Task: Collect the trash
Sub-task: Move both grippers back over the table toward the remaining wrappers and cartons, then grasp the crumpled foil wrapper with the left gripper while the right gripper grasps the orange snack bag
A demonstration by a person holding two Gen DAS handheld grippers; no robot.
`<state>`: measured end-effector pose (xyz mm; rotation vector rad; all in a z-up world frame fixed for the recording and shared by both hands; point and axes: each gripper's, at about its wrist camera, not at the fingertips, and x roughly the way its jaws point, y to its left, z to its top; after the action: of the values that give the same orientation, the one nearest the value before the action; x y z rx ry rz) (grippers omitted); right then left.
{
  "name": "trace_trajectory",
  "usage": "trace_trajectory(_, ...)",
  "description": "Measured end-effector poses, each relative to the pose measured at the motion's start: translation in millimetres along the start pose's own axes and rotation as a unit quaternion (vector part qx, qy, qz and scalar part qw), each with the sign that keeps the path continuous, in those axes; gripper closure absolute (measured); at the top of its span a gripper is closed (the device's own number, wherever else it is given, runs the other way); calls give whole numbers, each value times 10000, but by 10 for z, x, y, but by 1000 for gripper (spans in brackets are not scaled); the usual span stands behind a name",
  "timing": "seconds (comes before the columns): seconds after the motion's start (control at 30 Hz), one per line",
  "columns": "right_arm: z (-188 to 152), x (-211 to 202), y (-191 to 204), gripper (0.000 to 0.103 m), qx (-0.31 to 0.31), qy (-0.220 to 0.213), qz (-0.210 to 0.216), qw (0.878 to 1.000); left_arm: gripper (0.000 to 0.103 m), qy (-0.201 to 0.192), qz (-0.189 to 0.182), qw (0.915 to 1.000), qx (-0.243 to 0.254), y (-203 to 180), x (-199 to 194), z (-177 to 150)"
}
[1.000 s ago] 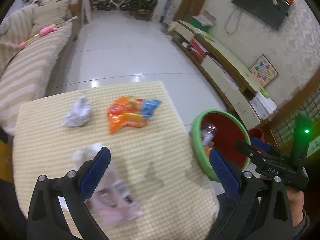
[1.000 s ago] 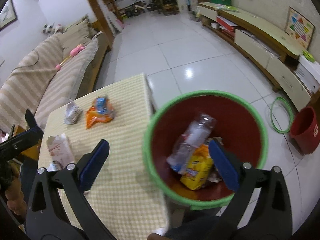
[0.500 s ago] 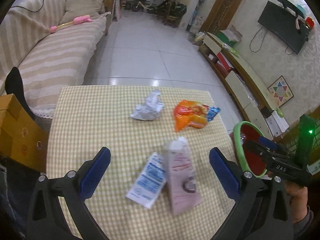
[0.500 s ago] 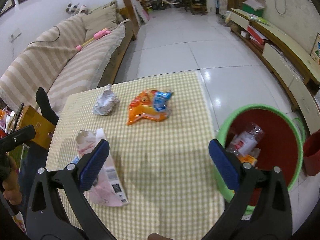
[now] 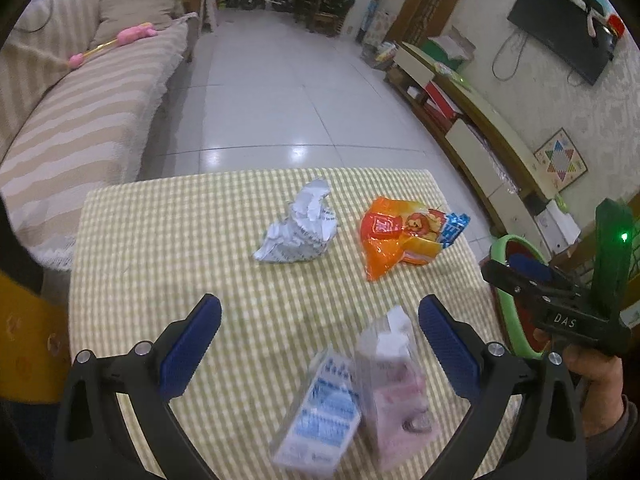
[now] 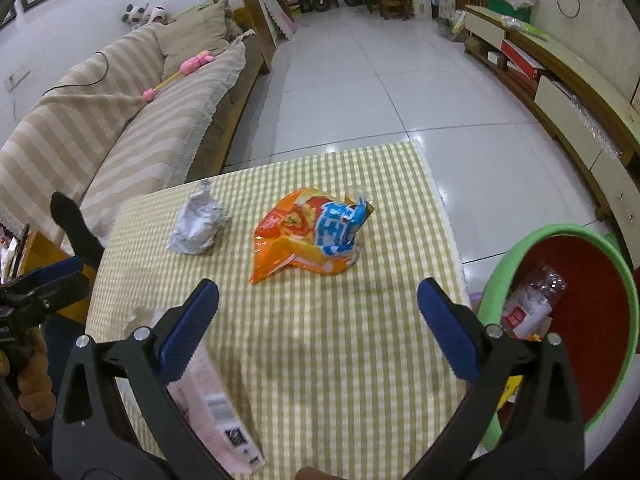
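Both tongs hang released above the near edge of the desk [image 5: 160, 248], which wears a yellow check cloth. The left tongs [image 5: 320, 344] stand spread over two flattened cartons, a blue one [image 5: 324, 408] and a pink one [image 5: 394, 380], lying side by side and touching at the near right. The right tongs [image 6: 318, 320] are spread wide too, gripping nothing, and point at the orange snack bag [image 6: 308, 236] in the middle far part of the desk. A crumpled paper ball [image 6: 198, 226] sits just left of that bag, apart from it. Nothing lies between the right tongs and the bag.

Off the desk's right side stands the green-rimmed bin [image 6: 624, 308], red inside, with a plastic bottle [image 6: 532, 304] in it. A striped sofa [image 6: 120, 132] runs along the left, with a pink toy [image 6: 188, 64] on it.
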<state>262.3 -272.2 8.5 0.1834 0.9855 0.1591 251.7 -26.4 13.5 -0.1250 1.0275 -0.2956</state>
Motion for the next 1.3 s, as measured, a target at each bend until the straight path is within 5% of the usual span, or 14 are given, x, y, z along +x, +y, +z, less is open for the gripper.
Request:
trace_trajectory(0.4,159,601,-88,5,31,105,194,9998,10,264,146,9991,301,130,761,355)
trace_trajectory(0.57,206,725,-104,6,14,18,268,9996,18,361,87,9989,271,195,960,444)
trace_trajectory(0.83,197,792,-148,27,27,-64,525,9986,42,604,-7,9971,453,138,1251,423)
trace_trajectory(0.9,193,785,-108,39,-89,-91,637,9979,46,540,-6,9974,467,109,1259,415)
trace_trajectory(1.07,183,780,-76,46,-82,-140,674,9976,59,409,-34,9975,570,60,1208,398)
trace_trajectory(1.1,184,766,-66,57,-99,-160,686,9975,62,379,-62,9979,529,58,1192,401)
trace_trajectory(1.3,157,656,19,64,-258,-262,646,9972,65,286,-147,9990,323,175,1133,344)
